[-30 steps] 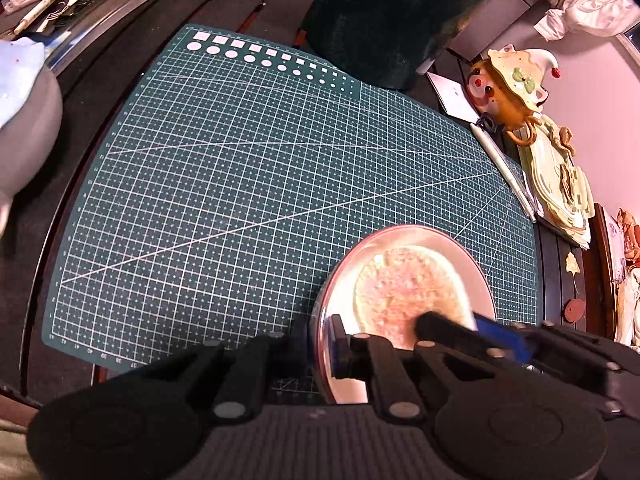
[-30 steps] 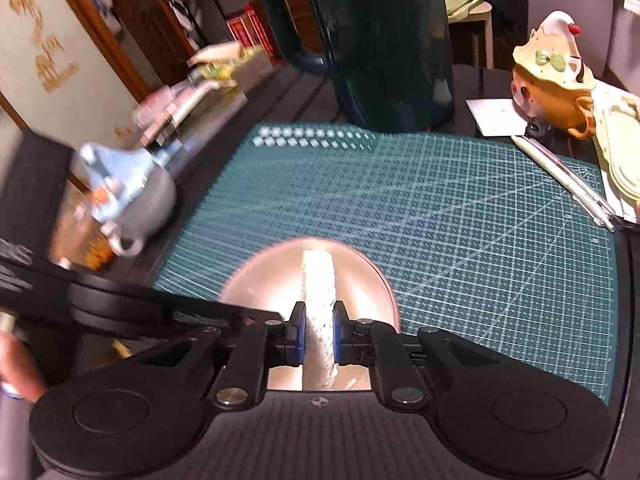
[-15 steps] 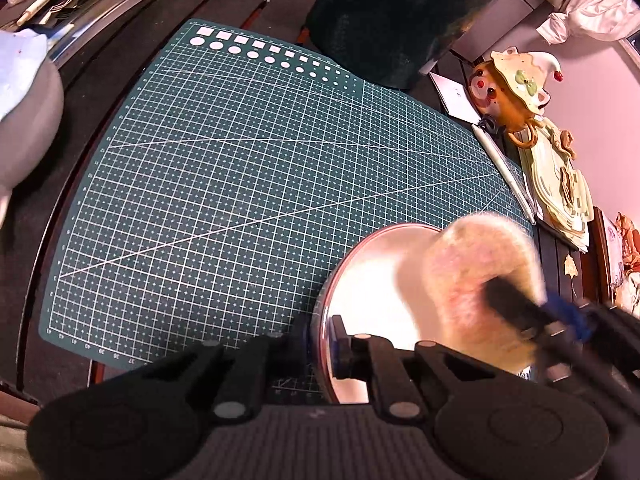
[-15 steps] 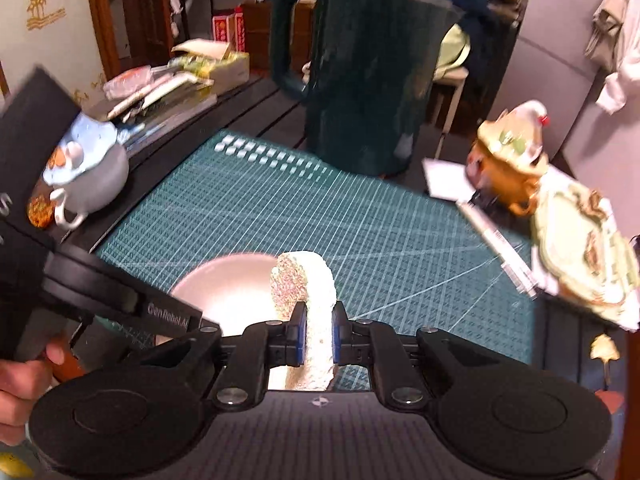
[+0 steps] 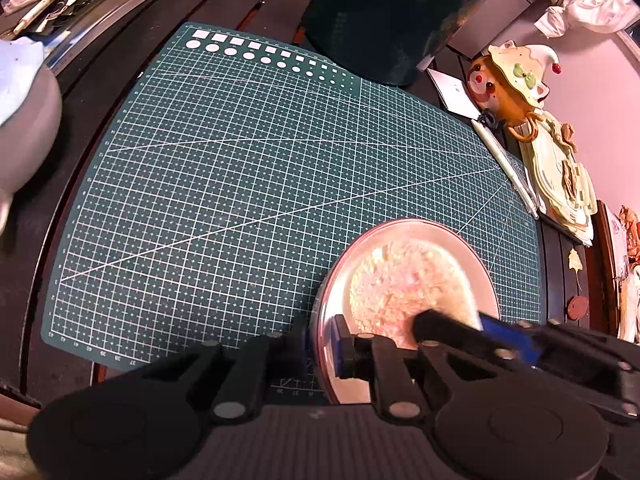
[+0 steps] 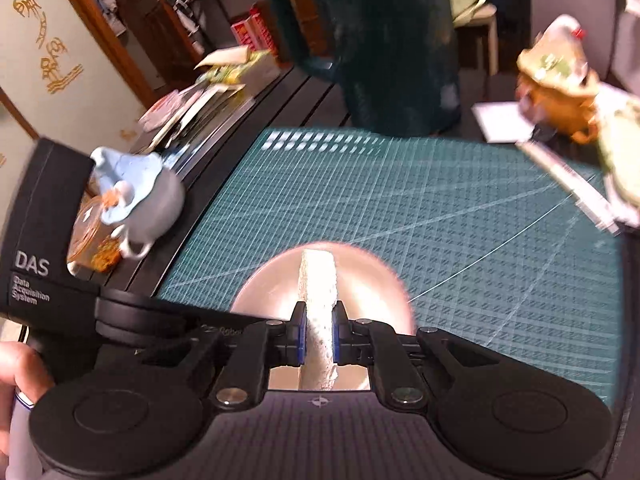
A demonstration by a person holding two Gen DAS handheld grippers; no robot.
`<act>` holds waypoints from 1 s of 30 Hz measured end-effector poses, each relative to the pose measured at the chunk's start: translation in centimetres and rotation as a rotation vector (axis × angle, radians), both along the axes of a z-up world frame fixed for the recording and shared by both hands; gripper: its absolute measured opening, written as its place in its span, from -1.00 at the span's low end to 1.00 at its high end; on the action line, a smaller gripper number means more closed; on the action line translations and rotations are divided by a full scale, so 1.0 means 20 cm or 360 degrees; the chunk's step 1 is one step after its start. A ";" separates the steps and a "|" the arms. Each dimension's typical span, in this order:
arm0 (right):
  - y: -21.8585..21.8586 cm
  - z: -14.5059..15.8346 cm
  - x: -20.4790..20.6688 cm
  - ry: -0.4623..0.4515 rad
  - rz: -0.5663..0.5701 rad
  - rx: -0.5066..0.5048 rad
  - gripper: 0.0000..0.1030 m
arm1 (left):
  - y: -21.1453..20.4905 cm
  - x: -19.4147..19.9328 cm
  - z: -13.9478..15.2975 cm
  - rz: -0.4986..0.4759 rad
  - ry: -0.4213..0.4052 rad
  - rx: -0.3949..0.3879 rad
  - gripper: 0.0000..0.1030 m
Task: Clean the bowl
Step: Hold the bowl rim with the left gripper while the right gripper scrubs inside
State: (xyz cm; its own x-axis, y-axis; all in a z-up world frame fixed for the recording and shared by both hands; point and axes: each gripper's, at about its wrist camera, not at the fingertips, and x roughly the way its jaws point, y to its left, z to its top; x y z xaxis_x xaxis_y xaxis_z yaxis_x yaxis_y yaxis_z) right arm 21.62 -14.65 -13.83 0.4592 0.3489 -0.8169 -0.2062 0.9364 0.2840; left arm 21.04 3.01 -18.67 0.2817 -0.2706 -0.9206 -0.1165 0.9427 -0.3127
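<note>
A shiny metal bowl [image 5: 474, 266] stands on the green cutting mat [image 5: 240, 180] near its front right corner. My left gripper [image 5: 323, 350] clamps the bowl's near rim, which is between the jaws as they begin opening slightly. A pale, speckled sponge [image 5: 400, 284] lies flat against the inside of the bowl. My right gripper [image 5: 460, 322] reaches in from the right and is shut on it. In the right wrist view the sponge [image 6: 318, 280] stands edge-on between the blue pads of the right gripper [image 6: 319, 340], over the bowl [image 6: 368, 280].
A dark green jug [image 5: 372, 20] stands behind the mat. A grey-blue teapot [image 5: 24, 120] sits off the mat's left edge. An orange figurine pot [image 5: 512, 76], a pen [image 5: 504, 164] and a decorated tray [image 5: 560, 184] line the right side. Papers [image 6: 208, 96] lie at the far left.
Half a second ago the sponge was lifted above the bowl's right side. It is now back down inside the bowl. The left gripper and the bowl have stayed put.
</note>
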 end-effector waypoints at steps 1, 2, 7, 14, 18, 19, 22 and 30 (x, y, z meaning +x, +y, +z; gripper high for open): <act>0.01 -0.02 0.00 0.0009 -0.0004 -0.0059 -0.80 | 0.00 0.00 0.00 -0.0002 -0.0002 0.0004 -0.76; 0.01 -0.03 0.00 0.0008 -0.0008 -0.0084 -0.80 | 0.00 0.00 0.00 -0.0005 -0.0003 0.0007 -0.76; 0.05 0.02 -0.05 -0.0101 -0.0033 -0.0289 -0.80 | 0.01 0.00 0.00 -0.0002 0.0000 -0.0006 -0.75; -0.02 0.16 -0.08 -0.0240 -0.0110 -0.0278 -0.80 | 0.01 0.00 0.00 -0.0002 0.0002 -0.0012 -0.75; -0.09 0.21 -0.06 -0.0237 -0.0135 -0.0108 -0.80 | 0.02 0.01 -0.01 0.0005 0.0009 -0.0025 -0.75; -0.10 0.20 -0.05 -0.0202 -0.0125 -0.0031 -0.80 | 0.03 0.01 -0.01 0.0005 0.0009 -0.0024 -0.75; -0.09 0.13 -0.03 -0.0117 -0.0095 0.0028 -0.80 | 0.03 0.00 -0.01 0.0003 0.0008 -0.0020 -0.75; 0.03 -0.04 0.00 0.0013 -0.0003 -0.0070 -0.80 | 0.00 0.01 -0.01 0.0023 0.0016 -0.0019 -0.75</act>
State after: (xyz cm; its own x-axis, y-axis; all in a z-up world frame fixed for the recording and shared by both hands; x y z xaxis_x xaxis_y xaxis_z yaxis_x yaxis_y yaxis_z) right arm 21.60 -14.10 -14.61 0.4529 0.3118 -0.8353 -0.2024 0.9483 0.2442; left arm 21.26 3.10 -18.81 0.2767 -0.2772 -0.9201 -0.1333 0.9372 -0.3224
